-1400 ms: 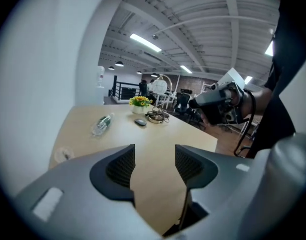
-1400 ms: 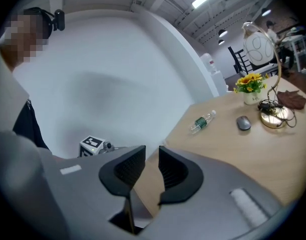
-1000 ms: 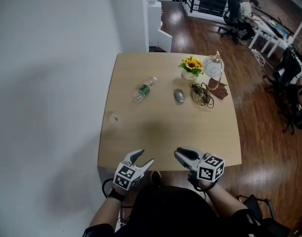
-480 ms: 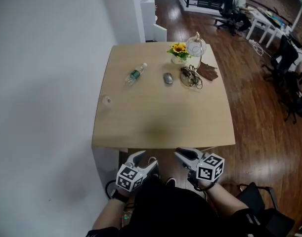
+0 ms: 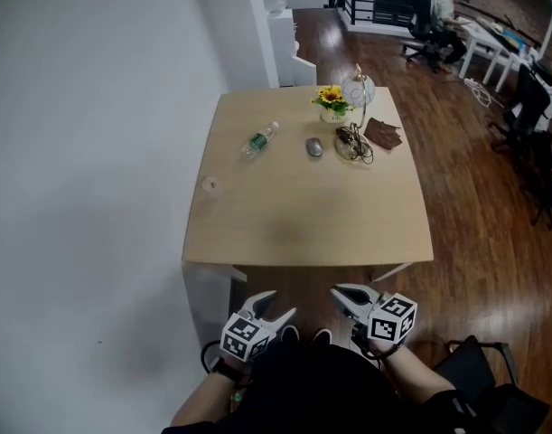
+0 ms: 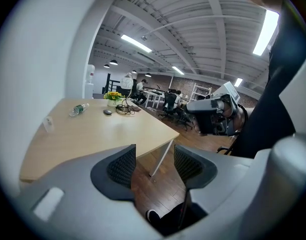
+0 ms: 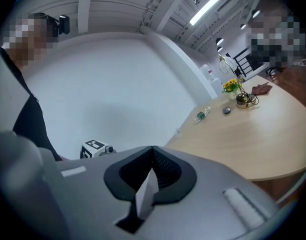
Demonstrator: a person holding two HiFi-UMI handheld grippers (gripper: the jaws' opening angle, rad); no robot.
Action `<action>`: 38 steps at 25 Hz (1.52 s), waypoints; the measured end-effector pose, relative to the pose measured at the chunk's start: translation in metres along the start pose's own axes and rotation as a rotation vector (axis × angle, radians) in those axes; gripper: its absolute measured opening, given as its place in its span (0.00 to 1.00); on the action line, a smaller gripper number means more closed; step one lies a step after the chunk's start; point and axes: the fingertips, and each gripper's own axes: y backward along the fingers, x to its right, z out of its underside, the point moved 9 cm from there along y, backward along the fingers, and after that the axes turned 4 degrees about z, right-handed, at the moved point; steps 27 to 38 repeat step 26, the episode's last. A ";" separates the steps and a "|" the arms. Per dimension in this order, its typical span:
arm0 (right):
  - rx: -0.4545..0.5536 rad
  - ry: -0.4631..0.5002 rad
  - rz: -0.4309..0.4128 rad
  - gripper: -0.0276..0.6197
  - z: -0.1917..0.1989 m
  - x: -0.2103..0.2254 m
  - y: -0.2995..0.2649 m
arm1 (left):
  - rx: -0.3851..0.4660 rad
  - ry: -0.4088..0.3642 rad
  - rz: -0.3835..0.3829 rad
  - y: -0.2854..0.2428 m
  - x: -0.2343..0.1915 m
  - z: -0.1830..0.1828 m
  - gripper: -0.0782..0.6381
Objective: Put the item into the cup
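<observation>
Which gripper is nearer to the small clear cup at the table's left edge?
Left. The left gripper hangs short of the table, slightly right of the cup; the right gripper, clamping a white item, sits farther right.

Left gripper [image 5: 277, 304], right gripper [image 5: 337, 295], table [image 5: 303, 215] beyond

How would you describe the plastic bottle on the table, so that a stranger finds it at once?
Find the light wooden table beside the white wall. Among the small things at its far end, the plastic bottle is leftmost, nearest the wall. Unlike them, it is clear, lies on its side and has a green label.
</observation>
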 end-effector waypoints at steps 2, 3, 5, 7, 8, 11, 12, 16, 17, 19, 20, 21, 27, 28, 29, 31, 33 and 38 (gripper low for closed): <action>0.002 0.010 0.000 0.06 0.002 -0.005 0.003 | 0.001 -0.008 0.000 0.001 0.003 -0.001 0.44; 0.002 0.016 -0.001 0.06 0.003 -0.007 0.004 | 0.005 -0.013 0.001 0.001 0.004 -0.002 0.44; -0.001 0.032 -0.004 0.06 0.004 -0.010 0.005 | 0.019 -0.020 0.007 0.001 0.005 -0.006 0.44; -0.004 0.046 -0.007 0.06 0.003 -0.014 0.006 | 0.033 -0.023 0.015 0.003 0.007 -0.009 0.44; -0.002 0.052 -0.007 0.06 0.002 -0.015 0.007 | 0.040 -0.029 0.017 0.005 0.008 -0.011 0.44; 0.012 0.078 -0.001 0.06 -0.006 -0.019 0.010 | 0.056 -0.049 0.016 0.010 0.007 -0.015 0.43; 0.014 0.087 -0.001 0.06 -0.008 -0.021 0.010 | 0.063 -0.051 0.016 0.012 0.006 -0.017 0.43; 0.019 0.106 0.011 0.06 -0.010 -0.025 0.011 | 0.077 -0.060 0.018 0.017 0.002 -0.016 0.43; 0.020 0.108 0.012 0.06 -0.010 -0.026 0.011 | 0.076 -0.063 0.019 0.017 0.002 -0.014 0.43; 0.021 0.112 0.015 0.06 -0.010 -0.027 0.009 | 0.072 -0.063 0.021 0.017 0.000 -0.010 0.43; 0.020 0.113 0.017 0.06 -0.010 -0.028 0.009 | 0.071 -0.063 0.021 0.018 -0.001 -0.009 0.43; 0.020 0.114 0.018 0.06 -0.011 -0.029 0.008 | 0.073 -0.064 0.020 0.019 -0.001 -0.010 0.43; 0.017 0.113 0.024 0.06 -0.008 -0.032 0.005 | 0.075 -0.070 0.028 0.025 -0.005 -0.013 0.43; 0.017 0.113 0.024 0.06 -0.008 -0.032 0.005 | 0.075 -0.070 0.028 0.025 -0.005 -0.013 0.43; 0.017 0.113 0.024 0.06 -0.008 -0.032 0.005 | 0.075 -0.070 0.028 0.025 -0.005 -0.013 0.43; 0.017 0.113 0.024 0.06 -0.008 -0.032 0.005 | 0.075 -0.070 0.028 0.025 -0.005 -0.013 0.43; 0.017 0.113 0.024 0.06 -0.008 -0.032 0.005 | 0.075 -0.070 0.028 0.025 -0.005 -0.013 0.43; 0.017 0.113 0.024 0.06 -0.008 -0.032 0.005 | 0.075 -0.070 0.028 0.025 -0.005 -0.013 0.43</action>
